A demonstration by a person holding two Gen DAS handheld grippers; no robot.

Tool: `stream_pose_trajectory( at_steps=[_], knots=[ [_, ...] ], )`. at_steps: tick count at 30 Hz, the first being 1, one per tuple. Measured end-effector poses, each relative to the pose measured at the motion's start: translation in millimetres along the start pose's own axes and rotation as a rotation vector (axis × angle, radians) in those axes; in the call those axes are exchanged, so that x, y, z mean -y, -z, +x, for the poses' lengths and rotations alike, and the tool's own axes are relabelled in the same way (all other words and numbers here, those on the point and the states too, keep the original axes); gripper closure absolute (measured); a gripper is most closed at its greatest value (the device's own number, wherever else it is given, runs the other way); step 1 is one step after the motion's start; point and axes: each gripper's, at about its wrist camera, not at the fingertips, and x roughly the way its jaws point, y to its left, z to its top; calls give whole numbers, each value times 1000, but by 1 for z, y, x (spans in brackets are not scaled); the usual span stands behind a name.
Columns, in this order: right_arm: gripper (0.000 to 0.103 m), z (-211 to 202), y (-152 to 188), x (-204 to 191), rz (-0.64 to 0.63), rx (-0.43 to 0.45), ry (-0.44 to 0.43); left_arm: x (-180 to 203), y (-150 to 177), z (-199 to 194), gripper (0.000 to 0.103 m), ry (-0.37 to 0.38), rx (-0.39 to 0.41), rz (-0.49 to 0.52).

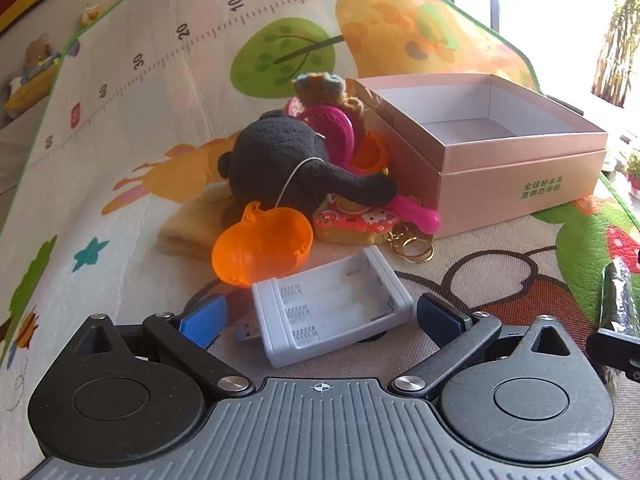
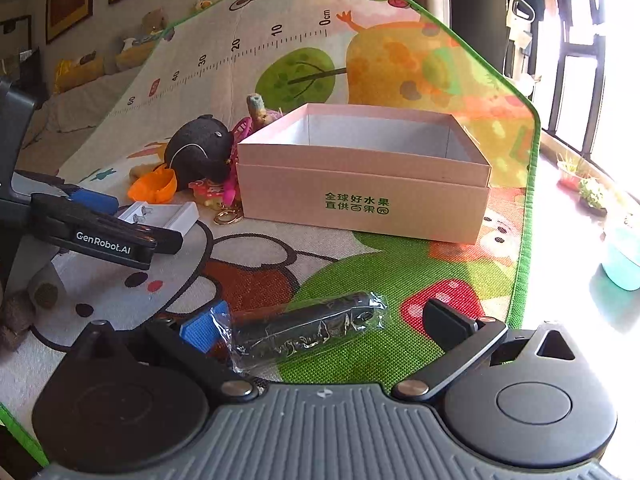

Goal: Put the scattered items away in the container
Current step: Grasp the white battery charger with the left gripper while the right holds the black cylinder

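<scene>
A pink cardboard box (image 1: 520, 160) (image 2: 360, 216) stands open and empty on the play mat. Against its left side lies a heap: a black plush toy (image 1: 288, 160), an orange capsule half (image 1: 260, 244), a pink plastic scoop (image 1: 336, 128), a keychain with gold rings (image 1: 416, 246) and a yellow cloth (image 1: 192, 228). My left gripper (image 1: 322, 319) is open, its fingers on either side of a white battery case (image 1: 332, 308) (image 2: 164, 216). My right gripper (image 2: 324, 326) is open around a dark roll in clear wrap (image 2: 308, 328); the wrap brushes the blue left pad (image 2: 204, 328).
The mat (image 2: 400, 272) ends in a green border at the right, with bare floor beyond. A teal bowl (image 2: 624, 264) and small potted plants (image 2: 588, 188) sit there. Soft toys (image 2: 84, 68) line the far left wall.
</scene>
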Motion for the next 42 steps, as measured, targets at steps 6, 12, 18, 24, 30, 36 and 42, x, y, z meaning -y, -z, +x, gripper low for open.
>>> stream_pose_trajectory(
  at_steps=[6,12,18,24,30,36,42],
  knots=[
    [0,1,0,0,4,-3,-2,-34,10,-11,0,-57,-7,25],
    [0,2,0,0,7,-10,-2,-53,15,-22,0,13,20,-52],
    [0,2,0,0,7,-9,-4,-45,9,-3,0,-13,-8,-64],
    [0,2,0,1,9,-7,-9,-47,9,2,0,-4,-5,-74],
    [0,3,-1,1,8,-15,-21,-48,12,-3,8,44,6,-73],
    [0,10,-5,0,-41,-80,-80,-41,21,-18,8,95,-1,-35],
    [0,11,-5,-5,-71,-91,-75,-44,34,-33,7,121,10,21]
  ],
)
